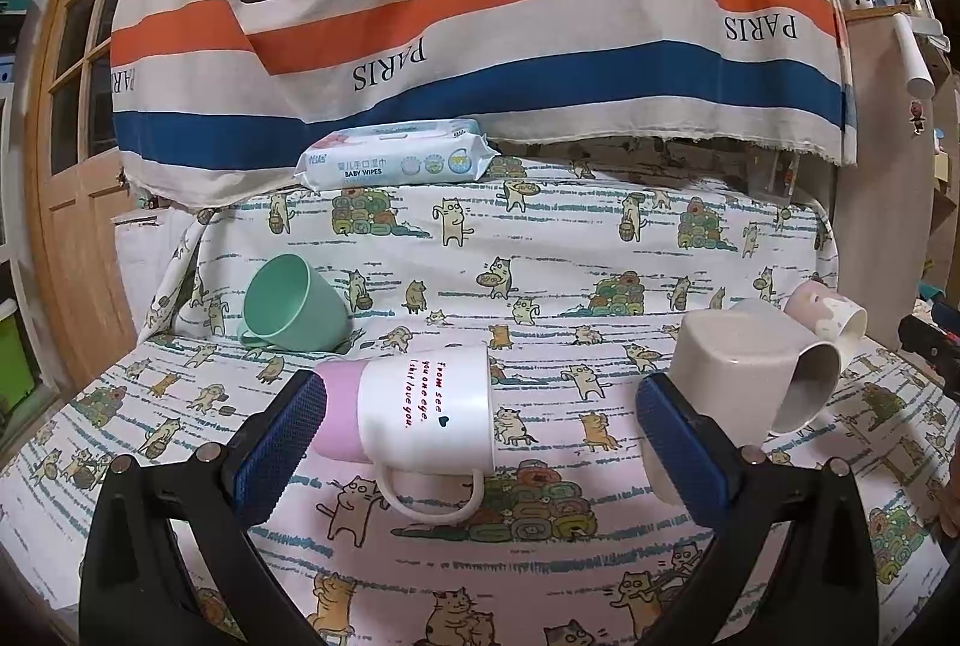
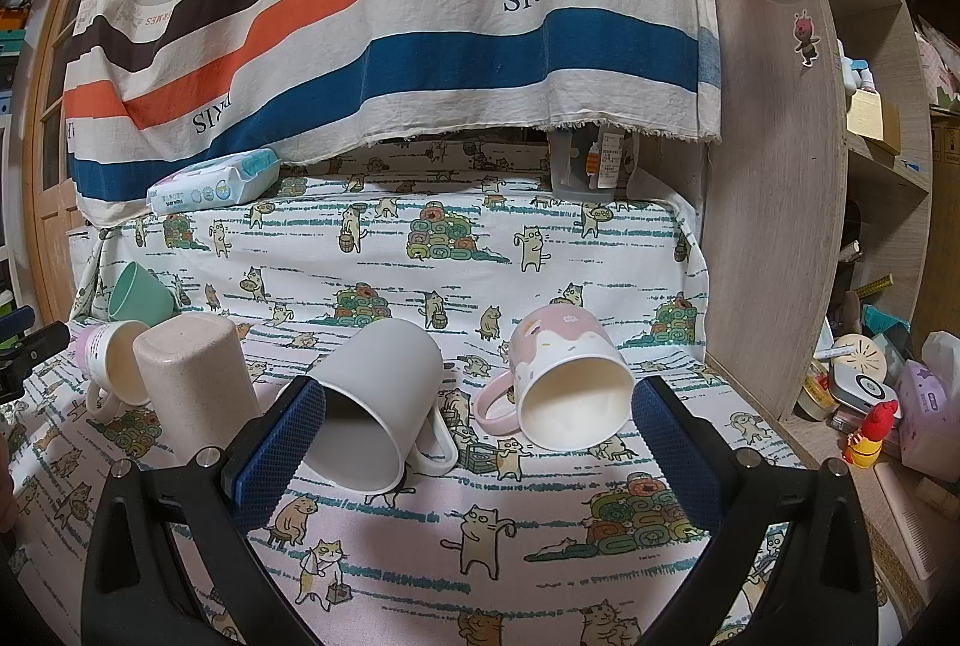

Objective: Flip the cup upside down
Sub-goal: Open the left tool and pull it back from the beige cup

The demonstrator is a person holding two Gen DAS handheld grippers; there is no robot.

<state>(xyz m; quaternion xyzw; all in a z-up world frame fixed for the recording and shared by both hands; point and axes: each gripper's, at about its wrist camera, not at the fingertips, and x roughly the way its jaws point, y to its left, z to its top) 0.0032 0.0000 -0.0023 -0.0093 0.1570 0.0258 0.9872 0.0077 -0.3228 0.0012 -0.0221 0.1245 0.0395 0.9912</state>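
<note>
Right wrist view counts five cups around the beige tumbler (image 2: 192, 382) (upside down): four lie sideways; green cup (image 2: 139, 293) behind, lettered mug (image 2: 114, 364) left, white mug (image 2: 375, 406) and pink mug (image 2: 567, 376) right; left gripper (image 1: 480, 442) and right gripper (image 2: 477, 445) spread, empty.

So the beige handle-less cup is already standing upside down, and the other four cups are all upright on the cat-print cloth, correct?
Not quite. The beige handle-less cup does stand upside down, but the right wrist view shows the white mug, pink-and-white mug, lettered mug and green cup lying on their sides on the cat-print cloth.
</note>
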